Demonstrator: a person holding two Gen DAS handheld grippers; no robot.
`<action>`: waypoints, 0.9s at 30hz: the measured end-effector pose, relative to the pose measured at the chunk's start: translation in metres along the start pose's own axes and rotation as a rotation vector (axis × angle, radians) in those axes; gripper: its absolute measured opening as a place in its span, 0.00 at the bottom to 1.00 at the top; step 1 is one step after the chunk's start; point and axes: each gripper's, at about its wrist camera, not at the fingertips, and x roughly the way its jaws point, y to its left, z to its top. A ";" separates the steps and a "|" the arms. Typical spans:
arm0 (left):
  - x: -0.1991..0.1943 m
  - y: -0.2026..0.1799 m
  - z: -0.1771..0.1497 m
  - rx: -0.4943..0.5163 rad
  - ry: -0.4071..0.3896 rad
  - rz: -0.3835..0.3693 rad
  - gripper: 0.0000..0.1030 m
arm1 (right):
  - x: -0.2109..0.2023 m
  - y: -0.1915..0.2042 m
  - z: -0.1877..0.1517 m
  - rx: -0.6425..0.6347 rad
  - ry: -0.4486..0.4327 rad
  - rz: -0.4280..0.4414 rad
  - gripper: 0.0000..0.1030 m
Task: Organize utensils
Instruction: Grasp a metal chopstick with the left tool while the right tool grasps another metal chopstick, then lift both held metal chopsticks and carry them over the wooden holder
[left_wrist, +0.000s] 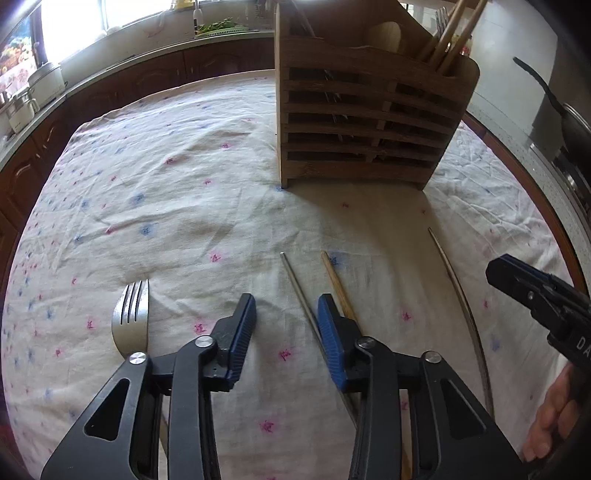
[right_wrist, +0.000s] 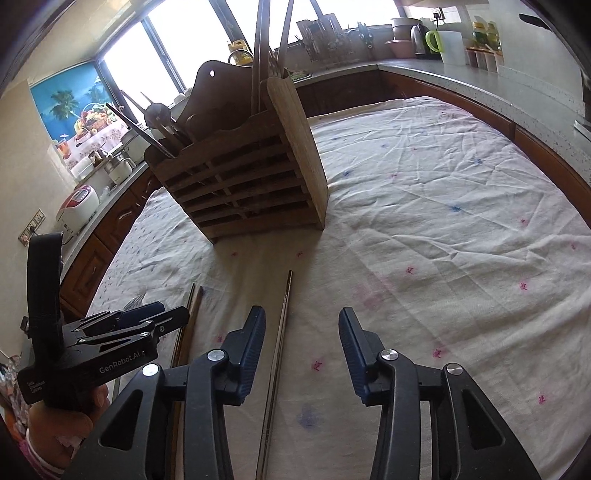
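A wooden slatted utensil holder (left_wrist: 365, 125) stands on the cloth-covered table, with chopsticks and utensils in it; it also shows in the right wrist view (right_wrist: 247, 184). A metal fork (left_wrist: 131, 321) lies left of my left gripper (left_wrist: 286, 314), which is open and empty. A metal chopstick (left_wrist: 295, 284) and a wooden chopstick (left_wrist: 334, 280) lie between and beside its fingers. A third metal chopstick (left_wrist: 454, 284) lies further right, and shows between my right gripper's fingers (right_wrist: 277, 354). My right gripper (right_wrist: 302, 328) is open and empty.
The table is covered by a wrinkled white cloth (right_wrist: 443, 221) with pink and blue marks. Kitchen counters (right_wrist: 461, 74) with kettle, jars and a rice cooker (right_wrist: 77, 206) run around the table. A pan (left_wrist: 569, 122) sits at the right.
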 end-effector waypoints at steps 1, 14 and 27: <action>-0.002 0.001 -0.002 0.018 0.003 -0.007 0.16 | 0.001 0.002 0.001 -0.007 0.003 0.000 0.40; -0.003 0.029 0.000 -0.071 0.039 -0.059 0.12 | 0.046 0.029 0.013 -0.183 0.085 -0.097 0.28; 0.004 0.009 0.006 0.021 0.001 -0.054 0.04 | 0.047 0.036 0.012 -0.219 0.082 -0.102 0.05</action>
